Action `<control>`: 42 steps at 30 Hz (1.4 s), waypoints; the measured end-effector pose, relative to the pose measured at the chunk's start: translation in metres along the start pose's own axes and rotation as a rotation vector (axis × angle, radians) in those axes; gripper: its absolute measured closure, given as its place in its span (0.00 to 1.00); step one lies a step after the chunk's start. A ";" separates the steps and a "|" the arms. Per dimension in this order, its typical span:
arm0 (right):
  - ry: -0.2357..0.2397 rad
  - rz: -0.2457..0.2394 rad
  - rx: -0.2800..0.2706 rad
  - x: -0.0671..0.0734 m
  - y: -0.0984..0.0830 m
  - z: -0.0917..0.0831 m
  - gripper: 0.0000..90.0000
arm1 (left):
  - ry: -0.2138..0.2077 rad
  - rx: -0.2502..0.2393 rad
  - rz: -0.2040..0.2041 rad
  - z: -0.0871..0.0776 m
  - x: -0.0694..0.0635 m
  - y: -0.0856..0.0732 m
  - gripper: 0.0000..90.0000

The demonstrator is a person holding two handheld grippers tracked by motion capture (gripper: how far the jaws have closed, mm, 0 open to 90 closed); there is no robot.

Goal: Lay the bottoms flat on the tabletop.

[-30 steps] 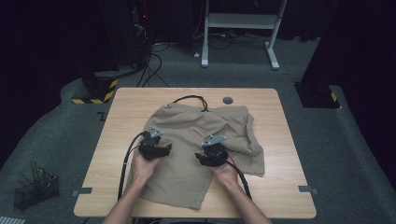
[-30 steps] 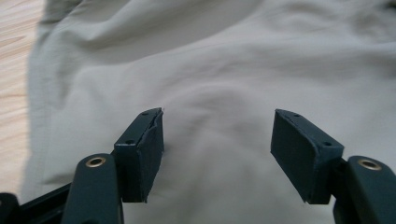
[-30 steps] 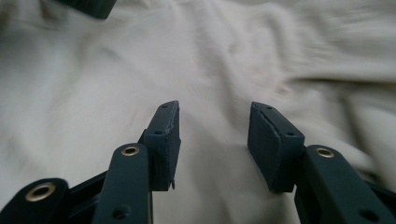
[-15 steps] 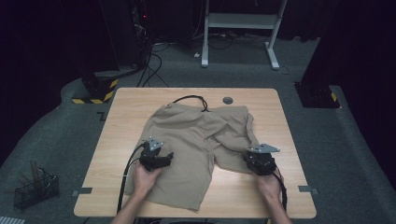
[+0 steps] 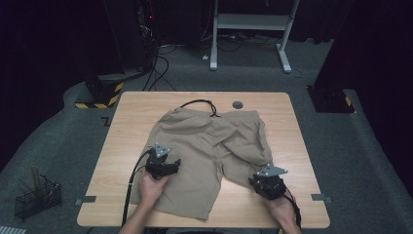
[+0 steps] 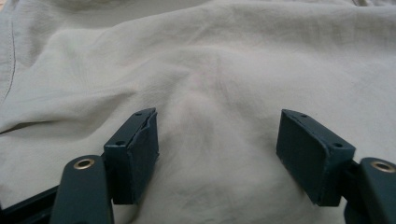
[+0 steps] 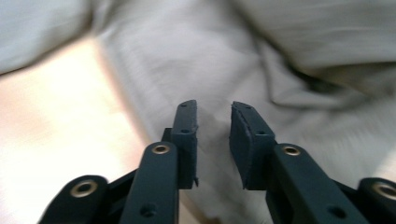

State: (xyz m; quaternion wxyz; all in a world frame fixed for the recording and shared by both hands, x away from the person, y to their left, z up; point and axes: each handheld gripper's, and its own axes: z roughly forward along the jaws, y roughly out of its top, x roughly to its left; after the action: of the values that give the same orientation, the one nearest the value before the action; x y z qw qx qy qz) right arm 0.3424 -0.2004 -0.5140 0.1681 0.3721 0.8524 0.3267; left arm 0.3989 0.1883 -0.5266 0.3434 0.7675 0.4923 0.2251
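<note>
The right claw (image 5: 265, 181) has swung from the middle of the crumpled tan cotton shorts (image 5: 209, 146) out to their right leg's near hem, by the worktop's near right edge. Its jaws have just been closing and now stand narrowly apart over the cloth. The left claw (image 5: 168, 165) has slid slightly nearer, its jaws opening a little.

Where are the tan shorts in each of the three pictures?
High view: the shorts lie spread in the middle of the table.
Left gripper view: cloth everywhere, behind both fingers.
Right gripper view: cloth across the top and right, bare table at left.
Shared landmark: the pale wooden table.
</note>
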 end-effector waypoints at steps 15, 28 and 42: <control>-0.201 0.015 -0.103 -0.021 0.025 -0.012 0.59 | 0.002 0.002 0.000 0.000 0.001 0.000 0.33; -0.236 0.080 -0.132 -0.078 0.057 -0.001 1.00 | 0.001 -0.003 -0.007 0.000 0.000 0.000 0.33; -0.187 0.199 -0.051 -0.093 0.044 0.019 0.76 | 0.000 -0.003 -0.010 0.000 0.000 0.000 0.33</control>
State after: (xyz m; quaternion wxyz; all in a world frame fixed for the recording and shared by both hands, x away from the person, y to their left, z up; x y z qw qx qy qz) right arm 0.4371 -0.2388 -0.4943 0.2231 0.4793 0.7832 0.3273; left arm 0.3990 0.1886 -0.5267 0.3458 0.7643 0.4959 0.2243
